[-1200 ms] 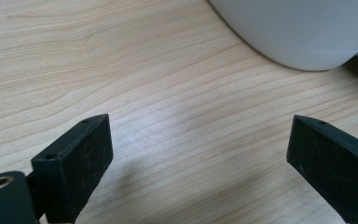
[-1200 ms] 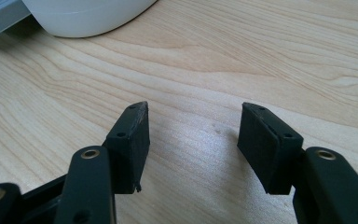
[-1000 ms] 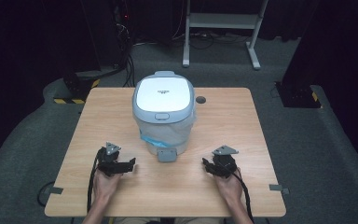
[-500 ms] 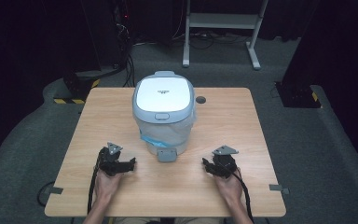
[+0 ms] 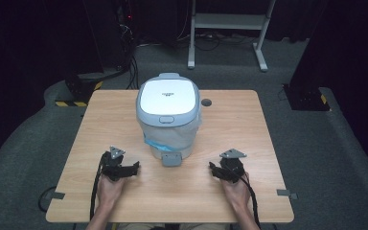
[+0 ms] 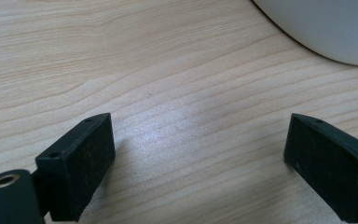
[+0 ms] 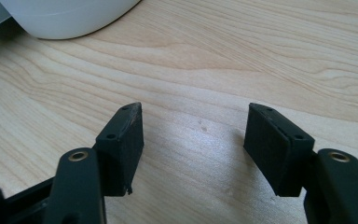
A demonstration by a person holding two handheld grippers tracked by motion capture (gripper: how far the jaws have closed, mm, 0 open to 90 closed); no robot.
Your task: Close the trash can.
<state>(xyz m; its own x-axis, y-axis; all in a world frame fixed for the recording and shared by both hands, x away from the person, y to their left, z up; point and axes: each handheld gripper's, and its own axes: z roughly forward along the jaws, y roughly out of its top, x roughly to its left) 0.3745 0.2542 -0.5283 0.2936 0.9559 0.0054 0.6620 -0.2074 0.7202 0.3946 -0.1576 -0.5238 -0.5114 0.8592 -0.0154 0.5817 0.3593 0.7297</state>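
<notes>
- Lidded white bin (image 5: 168, 117) stands mid-bench (image 5: 249, 139), lid down.
- Left claw (image 5: 135, 167) low on the bench, near the bin's base; jaws apart, just been closing, nothing between.
- Right claw (image 5: 212, 168) likewise, jaws apart, just been opening, empty.

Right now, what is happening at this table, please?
A person sits at a wooden table with a two-jaw gripper in each hand. The left gripper and the right gripper rest low on the tabletop, either side of a white pedal bin with a closed lid and a plastic liner. Both are open with nothing between the jaws; the left has just been closing a little, the right opening. Neither touches the bin.
</notes>
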